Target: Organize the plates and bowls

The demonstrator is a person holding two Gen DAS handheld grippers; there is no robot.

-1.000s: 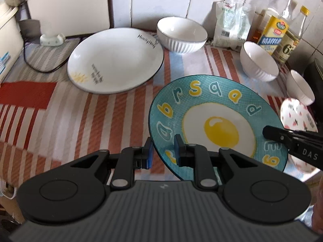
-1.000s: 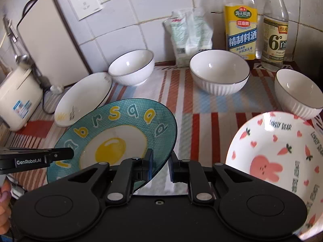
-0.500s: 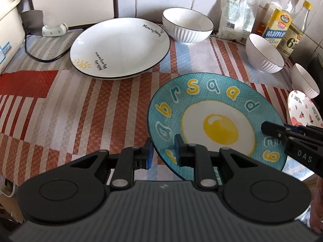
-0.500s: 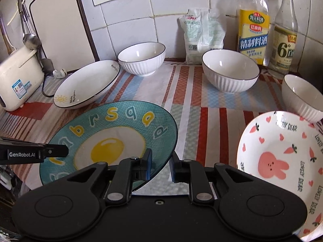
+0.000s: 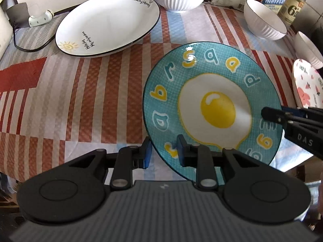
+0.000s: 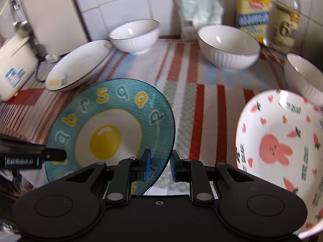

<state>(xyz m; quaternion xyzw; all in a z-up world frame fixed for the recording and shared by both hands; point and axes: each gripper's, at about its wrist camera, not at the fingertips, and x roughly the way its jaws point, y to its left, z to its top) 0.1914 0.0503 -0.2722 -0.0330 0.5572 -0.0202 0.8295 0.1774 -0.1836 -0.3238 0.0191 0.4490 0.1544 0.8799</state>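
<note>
A teal plate with a fried-egg picture [image 5: 212, 104] is held above the striped cloth by both grippers. My left gripper [image 5: 163, 152] is shut on its near-left rim. My right gripper [image 6: 159, 164] is shut on its near-right rim [image 6: 113, 133]. A white oval plate with a sun drawing [image 5: 107, 22] lies at the back left [image 6: 76, 66]. A pink rabbit plate [image 6: 282, 151] lies at the right [image 5: 306, 84]. Three white ribbed bowls stand along the back: one [image 6: 134, 35], a second [image 6: 228, 45], a third [image 6: 302, 72].
Oil and vinegar bottles [image 6: 254, 10] and a white bag [image 6: 197, 10] stand against the tiled wall. A cream appliance [image 6: 14, 64] with a black cord [image 5: 30, 48] sits at the left. The table's front edge runs just under the teal plate.
Both grippers have carried the teal plate forward and lower, closer to the white oval plate and the bowls. The grip on the plate is unchanged.
</note>
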